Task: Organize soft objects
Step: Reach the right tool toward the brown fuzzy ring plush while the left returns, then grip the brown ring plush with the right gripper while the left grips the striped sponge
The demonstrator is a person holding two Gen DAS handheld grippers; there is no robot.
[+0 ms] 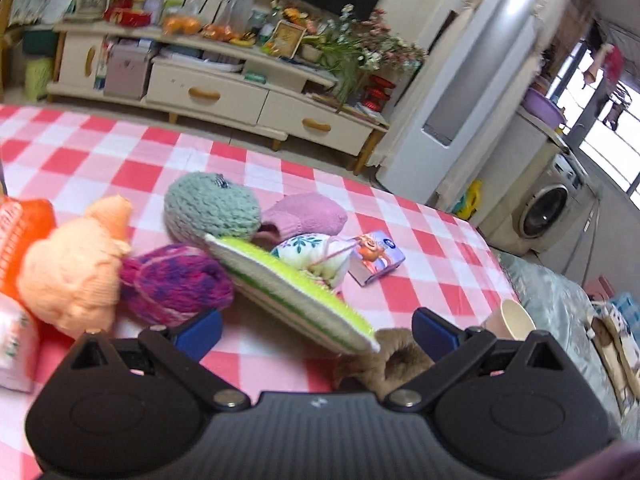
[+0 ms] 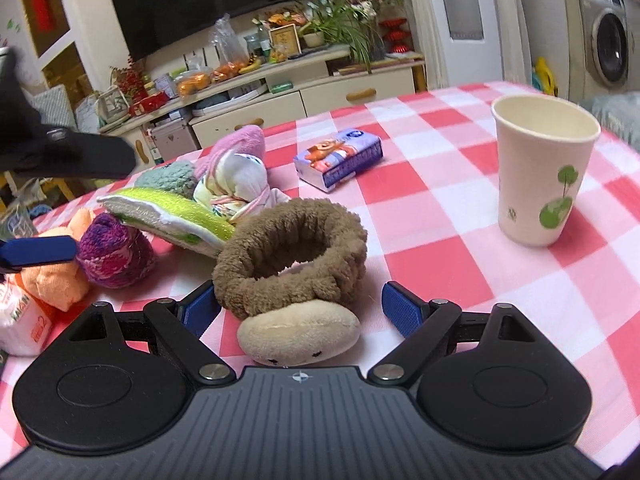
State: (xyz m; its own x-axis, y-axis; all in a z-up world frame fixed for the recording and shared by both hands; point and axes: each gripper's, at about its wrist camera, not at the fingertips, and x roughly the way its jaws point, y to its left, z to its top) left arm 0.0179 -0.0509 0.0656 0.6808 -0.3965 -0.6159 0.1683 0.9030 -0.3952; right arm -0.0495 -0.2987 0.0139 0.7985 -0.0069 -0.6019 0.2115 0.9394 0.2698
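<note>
The right gripper [image 2: 300, 308] has its two blue fingers wide apart, and nothing is squeezed between them. A fuzzy brown band [image 2: 290, 248] lies on the red and white checked cloth [image 2: 440, 216] right in front of it, in the gap between the fingers. A soft cream pad [image 2: 298, 336] on the band sits closest to the gripper. Neither finger looks like it touches the band. Just behind the band is a green and white pad [image 2: 168, 216] that tilts up on the other soft things. Next to it are a purple knit ball [image 2: 114, 252], a peach plush toy [image 2: 56, 276], a grey-green knit ball [image 2: 168, 176], a pink knit sock [image 2: 240, 146] and a flowery cloth bundle [image 2: 236, 184]. A pack of tissues [image 2: 338, 158] lies further back, apart from the heap. A paper cup [image 2: 540, 176] stands upright on the right side, well away from the soft things. The left gripper [image 1: 316, 330] is open too, with its blue fingers far apart and holding nothing. The green and white pad [image 1: 292, 292] pokes out just ahead of it, between the fingers, and the brown band [image 1: 384, 356] peeks up near its right finger. The purple ball [image 1: 176, 280] and the peach toy [image 1: 72, 276] sit just by its left finger.
</note>
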